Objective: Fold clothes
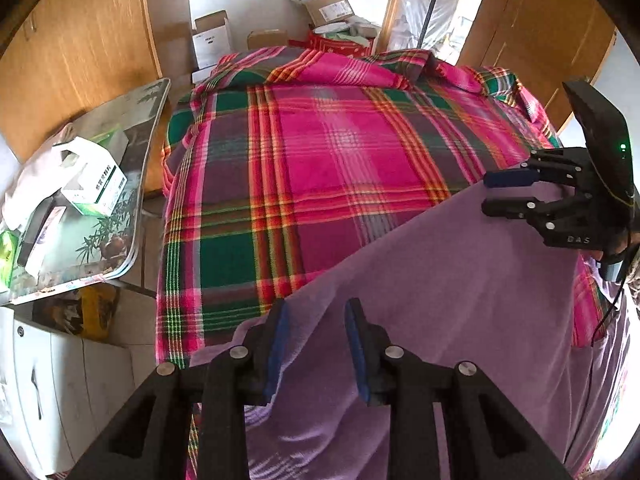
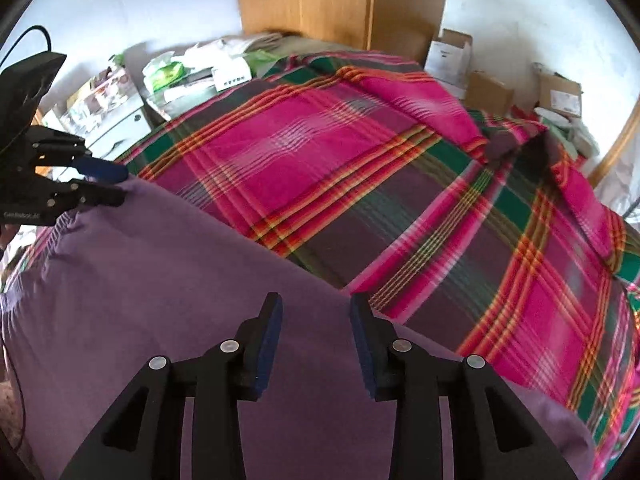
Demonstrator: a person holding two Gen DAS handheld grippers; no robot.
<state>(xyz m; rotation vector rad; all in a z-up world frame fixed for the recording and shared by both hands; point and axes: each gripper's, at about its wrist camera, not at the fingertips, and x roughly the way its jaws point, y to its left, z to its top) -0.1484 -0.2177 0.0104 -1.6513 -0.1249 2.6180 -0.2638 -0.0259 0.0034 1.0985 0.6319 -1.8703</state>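
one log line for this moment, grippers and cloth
left gripper: open, over purple cloth | right gripper: open, over cloth | plaid blanket underneath

Left gripper (image 1: 316,350): matte black, angular linkage arms with triangular cut-outs, round silver screws at pivots, blue pads on inner finger faces; side view shows pale lettering on body, black cable (image 2: 36,38) arching above

Right gripper (image 2: 316,346): same black build, silver screws, blue pads; seen from side, curved black housing with small green light (image 1: 622,146), pale "DAS" lettering, thin black cable trailing down
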